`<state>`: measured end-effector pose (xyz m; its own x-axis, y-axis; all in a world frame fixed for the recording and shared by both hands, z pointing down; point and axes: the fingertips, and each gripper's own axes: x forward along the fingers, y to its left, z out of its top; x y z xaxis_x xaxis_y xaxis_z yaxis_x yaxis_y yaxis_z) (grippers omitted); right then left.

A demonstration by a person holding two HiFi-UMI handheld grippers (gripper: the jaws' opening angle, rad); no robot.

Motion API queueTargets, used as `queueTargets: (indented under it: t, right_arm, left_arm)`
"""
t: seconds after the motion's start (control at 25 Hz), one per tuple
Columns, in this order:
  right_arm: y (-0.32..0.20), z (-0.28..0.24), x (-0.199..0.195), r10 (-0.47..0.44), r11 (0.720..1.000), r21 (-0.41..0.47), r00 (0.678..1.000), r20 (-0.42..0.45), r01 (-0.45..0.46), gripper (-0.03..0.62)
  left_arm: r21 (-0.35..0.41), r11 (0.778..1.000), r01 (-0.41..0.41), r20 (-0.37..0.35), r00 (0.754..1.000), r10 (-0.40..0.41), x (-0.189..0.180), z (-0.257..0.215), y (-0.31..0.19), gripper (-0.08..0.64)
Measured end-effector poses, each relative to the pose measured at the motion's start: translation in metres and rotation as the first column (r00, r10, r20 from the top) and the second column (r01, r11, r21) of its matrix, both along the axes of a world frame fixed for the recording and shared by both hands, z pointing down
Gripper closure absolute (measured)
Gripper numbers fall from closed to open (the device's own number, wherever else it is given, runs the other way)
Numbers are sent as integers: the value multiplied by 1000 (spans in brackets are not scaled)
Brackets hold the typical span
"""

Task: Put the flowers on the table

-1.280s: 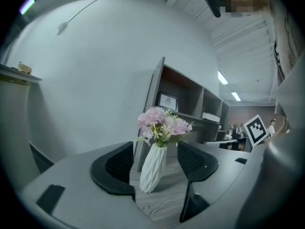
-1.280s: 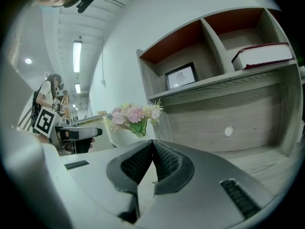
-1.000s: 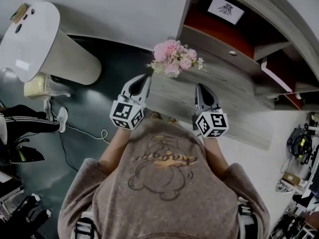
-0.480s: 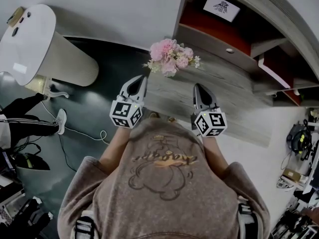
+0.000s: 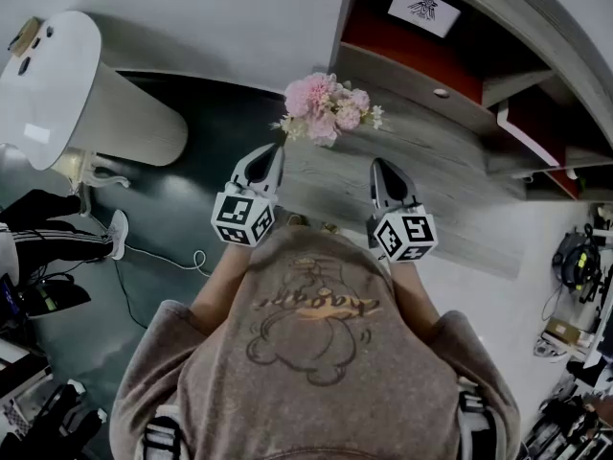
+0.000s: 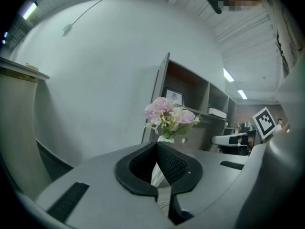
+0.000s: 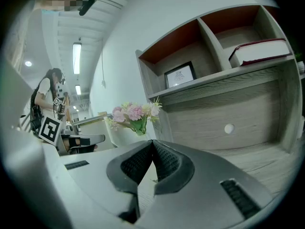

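Barely shifted, left hand-held gripper (image 5: 272, 153) and right hand-held gripper (image 5: 383, 167) both pressed together, empty; one bouquet (image 5: 326, 108) on the surface (image 5: 441, 175); vase (image 6: 165, 139) half hidden.

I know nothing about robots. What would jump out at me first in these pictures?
The pink flowers stand out at once, at the far left corner of the grey wooden table. Nearer the person, the left gripper and right gripper point toward the table side by side, both shut and empty.

Pink-and-white flowers (image 5: 329, 109) upright in a white vase (image 6: 165, 139), on the grey wooden table (image 5: 421, 175) near its left edge.
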<state>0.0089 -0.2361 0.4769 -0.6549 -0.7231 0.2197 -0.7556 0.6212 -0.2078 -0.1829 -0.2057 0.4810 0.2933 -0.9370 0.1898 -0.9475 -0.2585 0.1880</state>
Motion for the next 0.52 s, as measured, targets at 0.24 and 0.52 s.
queueTargets:
  t: [0.24,0.52]
  right_arm:
    - [-1,0,1,4,1000,-3,1000,1,-4,607]
    - [-1,-1,0,6,1000,-4,1000,4,-6,607]
  left_arm:
    - [-7,1000,2,-5,1000,-2,0,1,-2,543]
    - [-13,1000,-7,-6,1000,7,-1,1,-7,543]
